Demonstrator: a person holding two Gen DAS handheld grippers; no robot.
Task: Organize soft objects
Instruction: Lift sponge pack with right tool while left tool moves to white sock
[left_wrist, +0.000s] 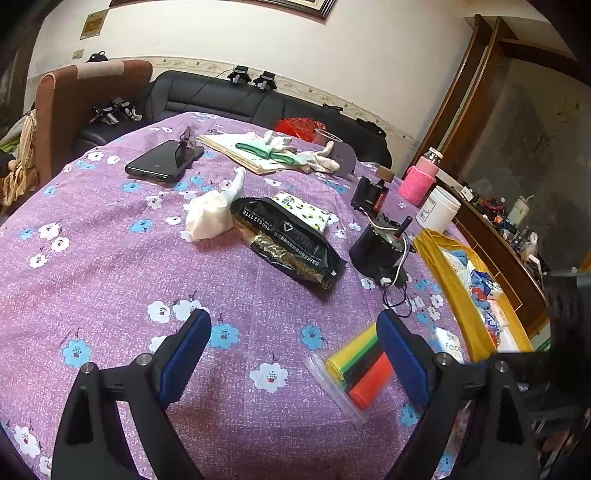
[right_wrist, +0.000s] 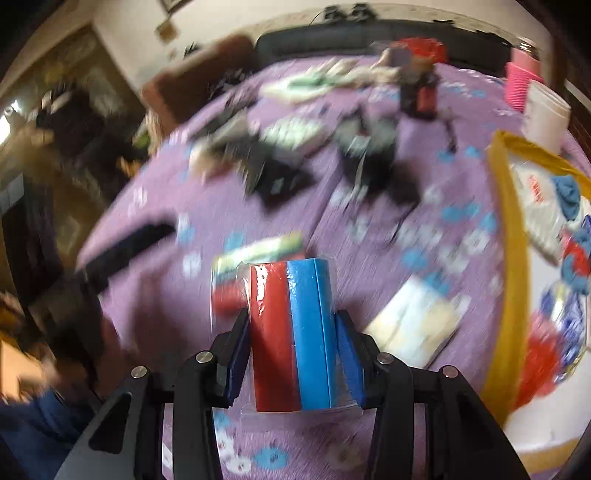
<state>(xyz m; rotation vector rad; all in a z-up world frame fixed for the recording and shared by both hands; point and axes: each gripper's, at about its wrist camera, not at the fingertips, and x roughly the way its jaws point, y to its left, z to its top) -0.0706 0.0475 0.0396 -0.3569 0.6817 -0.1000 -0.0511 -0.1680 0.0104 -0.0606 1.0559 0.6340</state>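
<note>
My right gripper grasps a red-and-blue packet beside the yellow basket; my left gripper is released, empty.

Both wrist cams low over purple tablecloth, R blurry.

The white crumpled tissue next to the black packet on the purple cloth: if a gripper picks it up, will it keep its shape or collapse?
The crumpled tissue will probably collapse: it looks like thin, creased paper. It seems very light, so it may shift on the purple tablecloth when nudged. Its twisted tail might droop once lifted.
</note>
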